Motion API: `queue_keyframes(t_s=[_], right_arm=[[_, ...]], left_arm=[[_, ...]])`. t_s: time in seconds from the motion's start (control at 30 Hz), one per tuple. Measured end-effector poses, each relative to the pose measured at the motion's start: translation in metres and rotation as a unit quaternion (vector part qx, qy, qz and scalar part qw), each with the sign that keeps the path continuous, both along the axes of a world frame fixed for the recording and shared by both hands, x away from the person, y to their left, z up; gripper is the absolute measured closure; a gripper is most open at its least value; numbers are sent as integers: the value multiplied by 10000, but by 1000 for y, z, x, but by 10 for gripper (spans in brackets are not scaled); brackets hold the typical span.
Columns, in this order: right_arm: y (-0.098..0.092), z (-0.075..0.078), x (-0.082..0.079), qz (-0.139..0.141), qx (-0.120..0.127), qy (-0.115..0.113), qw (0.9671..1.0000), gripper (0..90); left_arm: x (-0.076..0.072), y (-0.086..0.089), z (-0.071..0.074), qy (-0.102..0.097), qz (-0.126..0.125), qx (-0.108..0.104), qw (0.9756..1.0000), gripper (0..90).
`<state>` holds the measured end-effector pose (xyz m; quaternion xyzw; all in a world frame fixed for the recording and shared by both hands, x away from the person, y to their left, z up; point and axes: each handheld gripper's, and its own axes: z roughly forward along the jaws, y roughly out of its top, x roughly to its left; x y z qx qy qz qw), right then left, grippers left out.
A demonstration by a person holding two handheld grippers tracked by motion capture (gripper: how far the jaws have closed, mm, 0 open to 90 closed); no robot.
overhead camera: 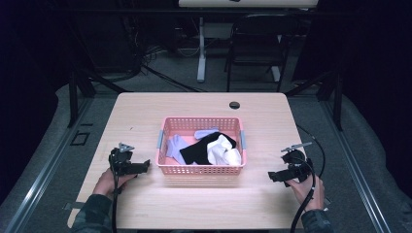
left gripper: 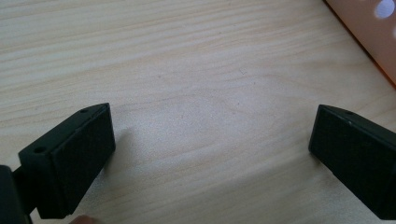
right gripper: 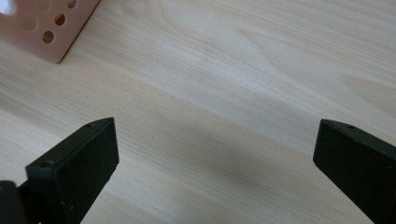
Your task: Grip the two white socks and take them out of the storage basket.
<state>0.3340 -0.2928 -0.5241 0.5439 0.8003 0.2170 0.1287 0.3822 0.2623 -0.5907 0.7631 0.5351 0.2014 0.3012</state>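
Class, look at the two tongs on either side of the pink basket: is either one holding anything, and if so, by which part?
Nothing is held. The left tongs and right tongs both stand open over bare table; the clothes lie untouched in the basket.

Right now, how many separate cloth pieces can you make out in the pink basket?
3 at least: lavender piece left, black piece centre, white piece right. More may lie hidden underneath.

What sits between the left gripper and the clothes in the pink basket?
Only the basket's own wall. The left gripper rests open on bare table beside it, the clothes lying inside below the rim. It would likely have to come over the rim.
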Motion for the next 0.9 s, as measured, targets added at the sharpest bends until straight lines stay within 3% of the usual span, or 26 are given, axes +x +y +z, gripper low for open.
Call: queue_keyframes(t_s=[0.13, 0.23, 0.6, 0.9], right_arm=[[3, 2, -1, 41, -185, -34, 9998, 0], [4, 3, -1, 38, -75, -50, 10000, 0], [6, 4, 1, 119, -114, 107, 9998, 0], [12, 11, 1, 175, -14, 1, 9998, 0]], left_arm=[[0, 0, 0, 6, -9, -2, 10000, 0], [0, 0, 0, 13, -11, 1, 10000, 0], [0, 0, 0, 6, -10, 2, 10000, 0], [0, 0, 0, 4, -8, 2, 10000, 1]])
